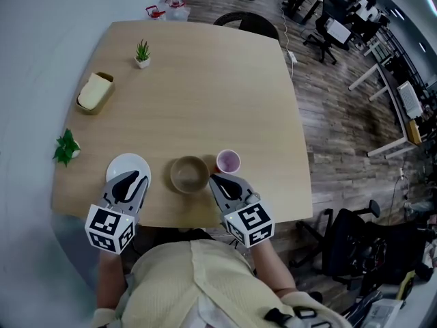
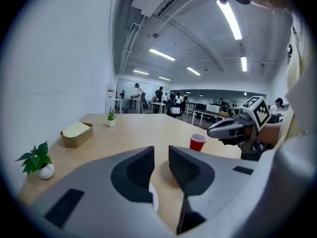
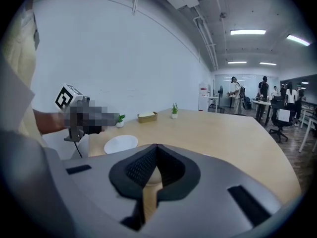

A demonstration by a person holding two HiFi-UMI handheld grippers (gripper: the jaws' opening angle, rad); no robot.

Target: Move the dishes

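Three dishes sit in a row near the table's front edge: a white plate (image 1: pixel 128 164), a tan bowl (image 1: pixel 189 173) and a red cup (image 1: pixel 228 161). My left gripper (image 1: pixel 131 180) hovers over the plate's near rim. Its jaws stand a little apart with nothing between them, and a sliver of the plate (image 2: pixel 154 198) shows below them. My right gripper (image 1: pixel 222 182) is shut and empty, just in front of the bowl and cup. In the right gripper view (image 3: pixel 156 150) the bowl (image 3: pixel 148 176) shows just beyond the closed jaws, with the plate (image 3: pixel 120 144) to the left.
Further back on the wooden table (image 1: pixel 225 87) are a brown box of food (image 1: pixel 95 91), a small potted plant (image 1: pixel 142 53) and a leafy plant (image 1: pixel 66 147) at the left edge. A white wall runs along the left. Office chairs and desks stand beyond the table on the right.
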